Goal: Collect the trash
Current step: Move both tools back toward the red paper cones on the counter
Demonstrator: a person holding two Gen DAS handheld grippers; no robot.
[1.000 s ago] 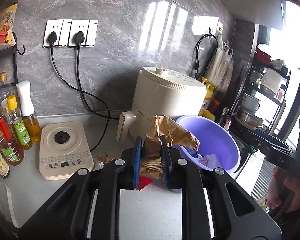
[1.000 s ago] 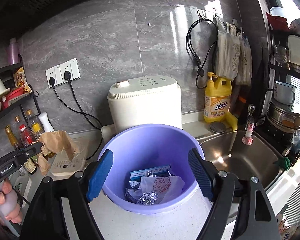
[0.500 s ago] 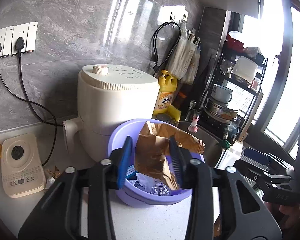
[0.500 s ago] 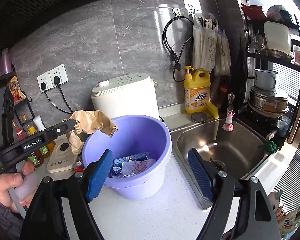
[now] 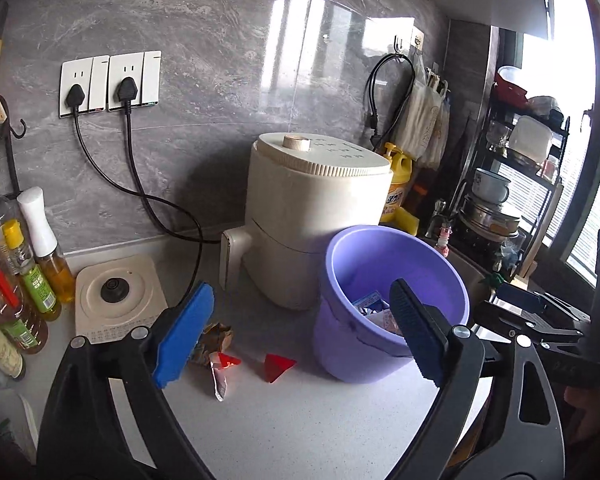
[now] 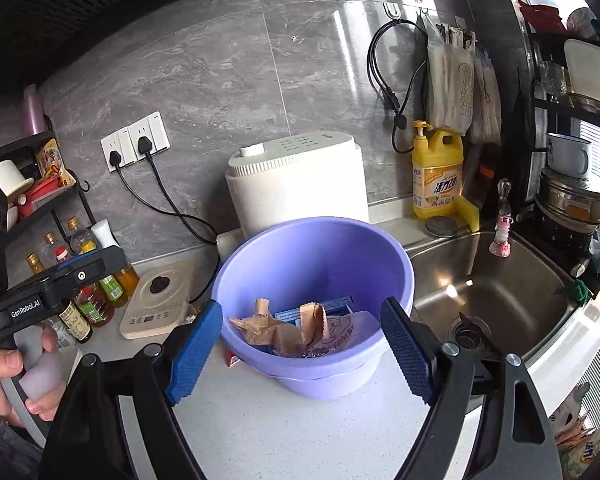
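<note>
Both tongs, left (image 5: 296,338) and right (image 6: 302,350), gape empty near the purple bucket (image 6: 316,256); possibly wrappers (image 5: 216,340) litter the counter.

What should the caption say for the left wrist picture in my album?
Open left gripper hovers over wrappers beside the purple bucket.

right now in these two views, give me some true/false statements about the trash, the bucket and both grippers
1. The brown paper lies inside the purple bucket. True.
2. The left gripper is shut on a wrapper. False: it is open and empty.
3. A red scrap lies on the counter beside the bucket. True.
4. The right gripper is clamped on the bucket's rim. False: it is open, not touching it.
5. The bucket stands in the sink. False: it stands on the counter, left of the sink.
</note>
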